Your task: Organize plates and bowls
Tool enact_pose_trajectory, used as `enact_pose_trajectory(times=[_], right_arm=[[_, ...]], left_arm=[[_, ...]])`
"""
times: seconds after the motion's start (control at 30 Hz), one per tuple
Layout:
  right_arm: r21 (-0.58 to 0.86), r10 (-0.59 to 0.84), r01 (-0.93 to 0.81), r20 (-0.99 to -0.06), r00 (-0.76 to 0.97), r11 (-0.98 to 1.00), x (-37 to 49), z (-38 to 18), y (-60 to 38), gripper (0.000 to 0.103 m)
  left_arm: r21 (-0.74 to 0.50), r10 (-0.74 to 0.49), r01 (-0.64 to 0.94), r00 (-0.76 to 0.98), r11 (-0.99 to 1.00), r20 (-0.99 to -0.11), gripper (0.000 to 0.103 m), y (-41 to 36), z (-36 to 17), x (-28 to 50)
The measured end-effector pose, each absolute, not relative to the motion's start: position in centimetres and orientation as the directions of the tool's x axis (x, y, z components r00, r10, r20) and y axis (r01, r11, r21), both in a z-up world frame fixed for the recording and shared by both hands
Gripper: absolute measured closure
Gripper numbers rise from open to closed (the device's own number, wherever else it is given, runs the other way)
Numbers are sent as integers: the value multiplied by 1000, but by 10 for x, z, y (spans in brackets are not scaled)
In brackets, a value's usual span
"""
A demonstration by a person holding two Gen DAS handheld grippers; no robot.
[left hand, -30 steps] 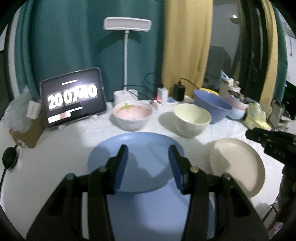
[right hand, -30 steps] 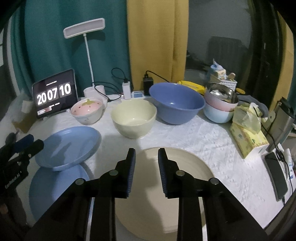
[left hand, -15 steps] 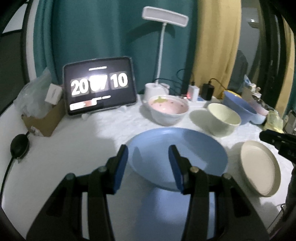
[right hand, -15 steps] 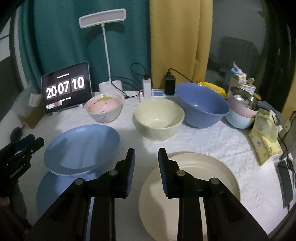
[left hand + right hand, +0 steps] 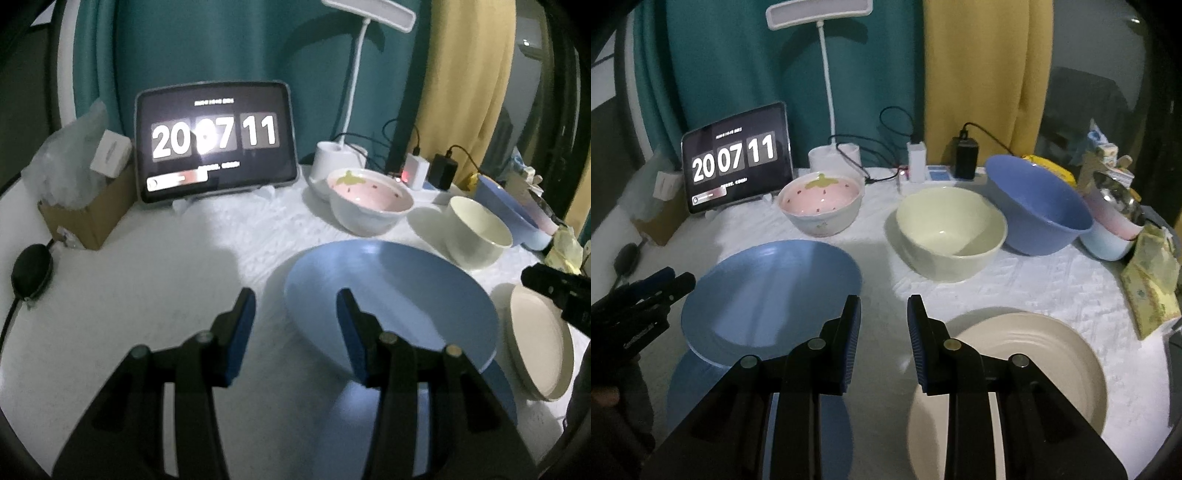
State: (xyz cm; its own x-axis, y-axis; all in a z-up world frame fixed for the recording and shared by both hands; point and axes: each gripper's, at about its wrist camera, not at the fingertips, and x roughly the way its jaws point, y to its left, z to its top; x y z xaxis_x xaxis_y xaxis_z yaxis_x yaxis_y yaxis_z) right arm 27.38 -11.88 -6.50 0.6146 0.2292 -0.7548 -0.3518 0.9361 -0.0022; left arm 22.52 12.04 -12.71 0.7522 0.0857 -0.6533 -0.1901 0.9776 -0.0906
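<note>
Centrally, bare cloth (image 5: 879, 266) between plates.

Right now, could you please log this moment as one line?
left gripper: fingers apart, empty | right gripper: fingers apart, empty | blue plate, cream plate: ungrasped

left black claw with blue pads (image 5: 295, 317): tilted downward, jaws parted, nothing between them | right black claw with blue pads (image 5: 882, 325): tilted downward, jaws narrowly parted, nothing gripped
</note>
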Motion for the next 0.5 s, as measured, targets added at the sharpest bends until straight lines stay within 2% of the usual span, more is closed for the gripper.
enact_pose_trajectory(times=[0.5], right_arm=[[56, 277, -394, -800, 532, 918, 294, -103, -95, 75]], left_arm=[[-111, 53, -192, 687, 975, -725, 56, 131, -150, 250]])
